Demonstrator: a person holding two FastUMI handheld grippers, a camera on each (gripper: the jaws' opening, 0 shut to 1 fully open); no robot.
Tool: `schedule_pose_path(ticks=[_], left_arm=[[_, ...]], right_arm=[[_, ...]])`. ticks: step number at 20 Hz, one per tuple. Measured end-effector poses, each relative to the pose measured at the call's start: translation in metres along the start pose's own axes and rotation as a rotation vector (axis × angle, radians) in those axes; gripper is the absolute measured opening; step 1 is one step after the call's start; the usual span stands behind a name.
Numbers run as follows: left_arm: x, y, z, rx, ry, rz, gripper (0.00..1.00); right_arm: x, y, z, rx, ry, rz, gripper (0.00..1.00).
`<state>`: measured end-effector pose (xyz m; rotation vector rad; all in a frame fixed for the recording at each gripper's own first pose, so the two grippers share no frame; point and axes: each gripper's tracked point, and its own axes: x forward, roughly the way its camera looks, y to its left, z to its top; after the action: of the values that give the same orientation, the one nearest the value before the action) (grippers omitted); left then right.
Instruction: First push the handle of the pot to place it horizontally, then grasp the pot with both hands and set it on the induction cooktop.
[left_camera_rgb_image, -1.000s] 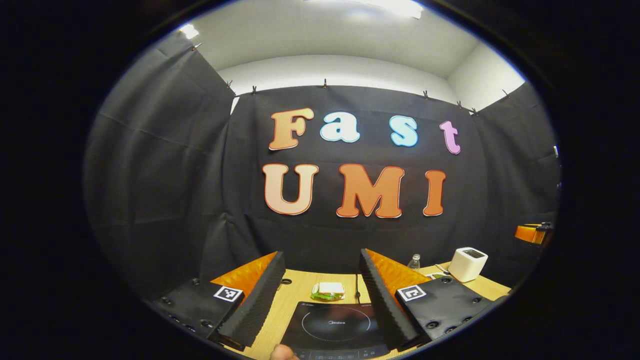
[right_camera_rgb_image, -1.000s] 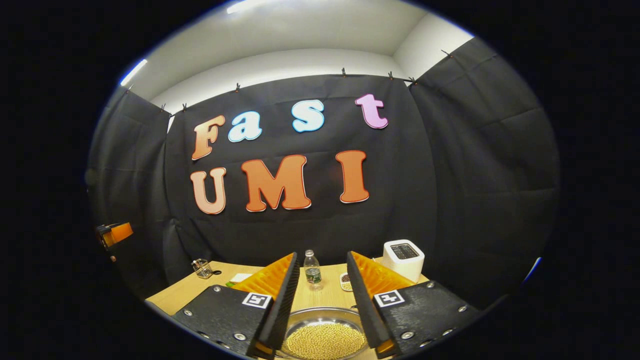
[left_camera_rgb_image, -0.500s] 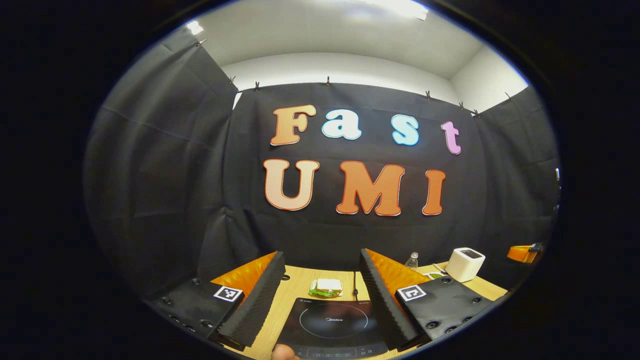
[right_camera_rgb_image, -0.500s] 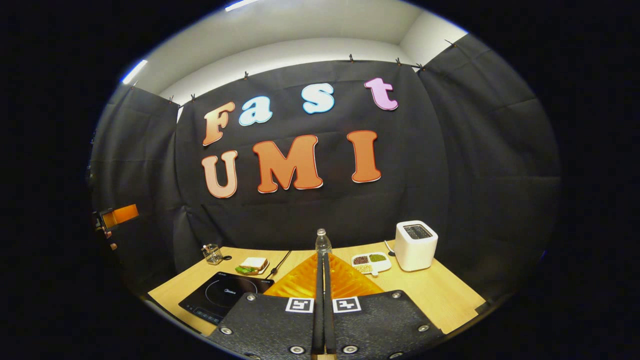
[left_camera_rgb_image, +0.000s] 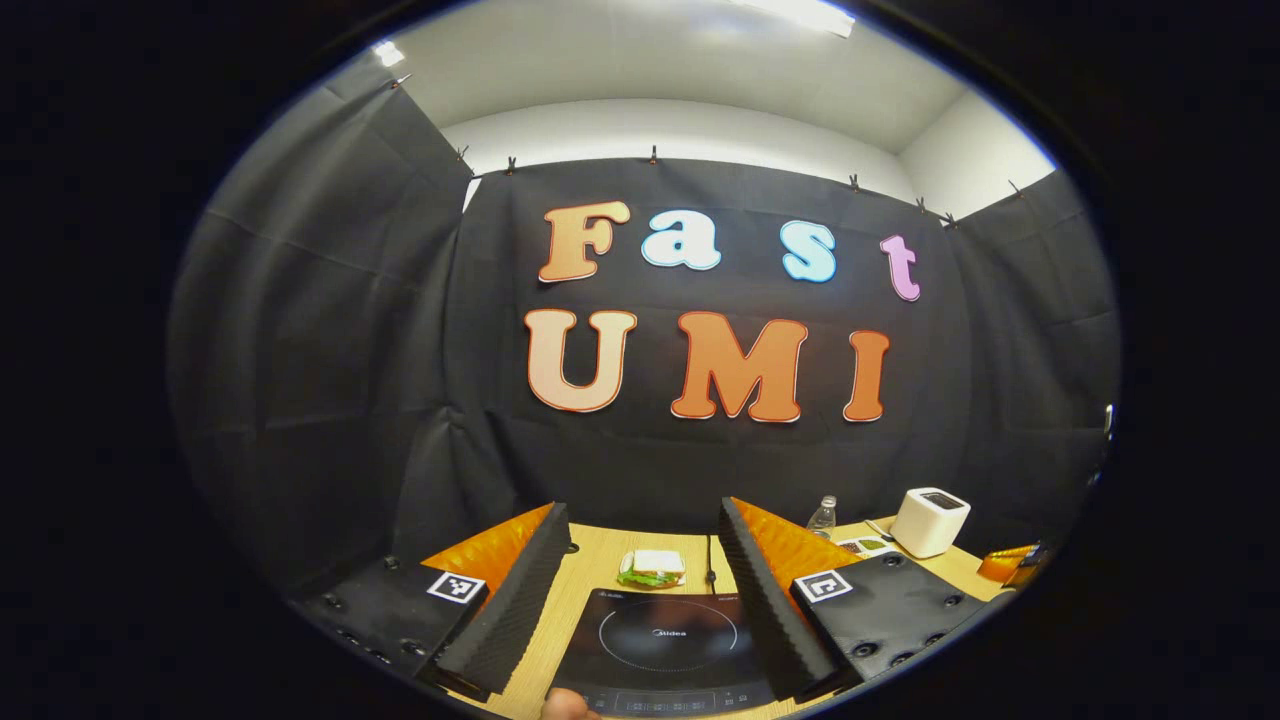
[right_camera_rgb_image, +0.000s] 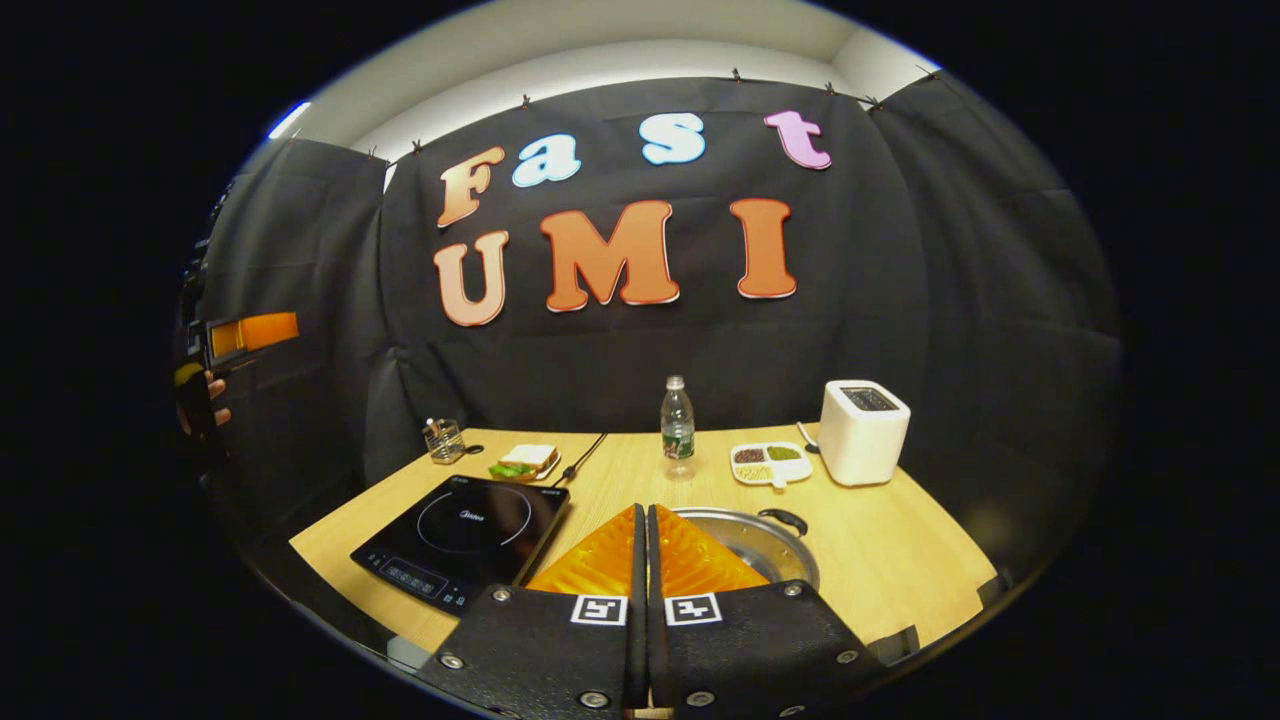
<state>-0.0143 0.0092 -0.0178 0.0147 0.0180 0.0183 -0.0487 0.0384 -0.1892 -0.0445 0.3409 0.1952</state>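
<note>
Where the right gripper (right_camera_rgb_image: 645, 520) fills the foreground of the right gripper view, its two fingers are pressed together with nothing between them, and they cover the near half of the pot (right_camera_rgb_image: 757, 540). Of that pot, a metal rim, a strip of shiny inner wall and one dark handle (right_camera_rgb_image: 783, 519) at the far right side can be made out; its contents are hidden. It sits on the wooden table (right_camera_rgb_image: 900, 560), just right of the induction cooktop (right_camera_rgb_image: 462, 538) and apart from it.

Seen from the left gripper view, the left gripper (left_camera_rgb_image: 645, 560) is held with fingers wide apart and empty, above the cooktop (left_camera_rgb_image: 665, 645), whose near edge is cut off. A pale rounded shape at the bottom edge is too partial to identify.

Farther back, the right gripper view gives a sandwich (right_camera_rgb_image: 525, 461), a small glass jar (right_camera_rgb_image: 441, 440), a water bottle (right_camera_rgb_image: 677, 425), a divided dish of beans (right_camera_rgb_image: 768, 461) and a white toaster (right_camera_rgb_image: 863, 430). At that view's left edge, a hand (right_camera_rgb_image: 195, 395) holds the left gripper, partly cut off. The left gripper view gives the sandwich (left_camera_rgb_image: 650, 568), bottle (left_camera_rgb_image: 822, 517) and toaster (left_camera_rgb_image: 930, 521), with the dish barely legible.
</note>
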Motion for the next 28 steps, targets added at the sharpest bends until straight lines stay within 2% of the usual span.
schedule_pose_path(ticks=[8, 15, 22, 28], left_arm=[[-0.001, -0.002, -0.008, 0.008, 0.009, 0.0, 0.97], [-0.003, -0.008, -0.018, 0.012, 0.023, -0.018, 0.97], [-0.002, -0.005, -0.028, 0.017, 0.044, -0.013, 0.97], [-0.001, 0.005, -0.033, 0.014, 0.054, 0.007, 0.97]], right_arm=[[-0.009, 0.025, -0.092, -0.004, 0.192, 0.101, 0.0], [-0.023, 0.041, -0.158, 0.003, 0.337, 0.148, 0.0], [-0.012, 0.065, -0.181, 0.006, 0.4, 0.184, 0.0], [0.004, 0.072, -0.18, 0.067, 0.4, 0.169, 0.0]])
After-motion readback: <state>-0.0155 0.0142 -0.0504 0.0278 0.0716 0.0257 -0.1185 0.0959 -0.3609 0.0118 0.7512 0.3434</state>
